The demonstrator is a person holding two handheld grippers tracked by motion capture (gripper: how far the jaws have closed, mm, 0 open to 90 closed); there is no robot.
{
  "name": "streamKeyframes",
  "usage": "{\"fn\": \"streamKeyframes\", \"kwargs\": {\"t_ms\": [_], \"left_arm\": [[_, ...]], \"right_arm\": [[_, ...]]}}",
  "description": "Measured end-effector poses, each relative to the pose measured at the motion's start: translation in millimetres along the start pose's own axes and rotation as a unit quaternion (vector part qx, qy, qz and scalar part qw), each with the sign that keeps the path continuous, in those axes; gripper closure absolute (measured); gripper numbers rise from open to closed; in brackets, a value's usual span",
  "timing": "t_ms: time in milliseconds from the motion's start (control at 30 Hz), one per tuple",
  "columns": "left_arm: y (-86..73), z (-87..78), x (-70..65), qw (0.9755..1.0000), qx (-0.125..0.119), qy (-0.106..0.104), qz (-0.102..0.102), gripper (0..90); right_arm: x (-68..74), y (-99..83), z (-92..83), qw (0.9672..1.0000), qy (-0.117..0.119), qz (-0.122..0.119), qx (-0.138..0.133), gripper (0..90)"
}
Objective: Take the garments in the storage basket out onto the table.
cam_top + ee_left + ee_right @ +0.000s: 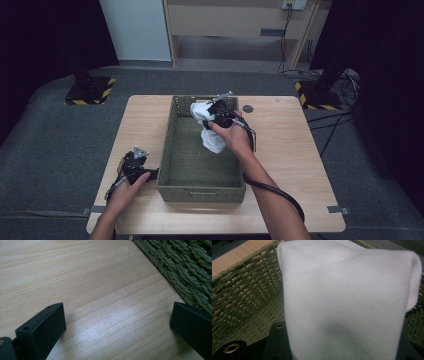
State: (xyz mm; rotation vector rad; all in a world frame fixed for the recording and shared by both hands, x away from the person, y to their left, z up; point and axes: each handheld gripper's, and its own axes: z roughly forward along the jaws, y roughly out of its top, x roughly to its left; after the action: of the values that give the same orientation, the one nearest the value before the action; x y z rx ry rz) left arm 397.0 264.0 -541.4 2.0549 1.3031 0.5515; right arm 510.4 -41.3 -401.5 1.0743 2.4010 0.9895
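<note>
Gripped in the right gripper [210, 114] is a white cloth [210, 132], its jaws clenched on the fabric above the far part of the basket. From the right gripper view the cloth [347, 302] drapes over the jaws and hides most of them, with the black gripper body showing at the bottom edge.

By size, the wooden table [290, 160] comes first: a light, square-cornered top standing on a grey floor, with tape at its near corners. On it sits the woven green basket [200, 192], rectangular and deep, its long sides running away from the person; the woven wall [242, 297] fills the background behind the cloth in the right gripper view. The cloth hangs inside the basket's outline, toward the far right corner, bunched at the top where it is held and falling loose below; whether its lower end touches the basket floor I cannot tell.

The left gripper [136, 162] rests on the table just beside the basket's near left corner, held by the left hand [127, 190]. Its jaws stand released, wide apart, with bare wood [100, 302] between them and the basket's weave [185, 270] close to one jaw.

A small dark round disc [248, 108] lies on the table beyond the basket's far right corner.
</note>
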Motion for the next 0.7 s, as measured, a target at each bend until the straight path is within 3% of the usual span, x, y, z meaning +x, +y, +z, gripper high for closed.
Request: {"fn": "streamKeyframes", "kwargs": {"t_ms": [700], "left_arm": [[0.0,0.0,0.1,1.0000,0.000,0.000,0.001,0.0]], "right_arm": [[-1.0,-0.4,-39.8,0.9993,0.004,0.004,-0.036,52.3]]}}
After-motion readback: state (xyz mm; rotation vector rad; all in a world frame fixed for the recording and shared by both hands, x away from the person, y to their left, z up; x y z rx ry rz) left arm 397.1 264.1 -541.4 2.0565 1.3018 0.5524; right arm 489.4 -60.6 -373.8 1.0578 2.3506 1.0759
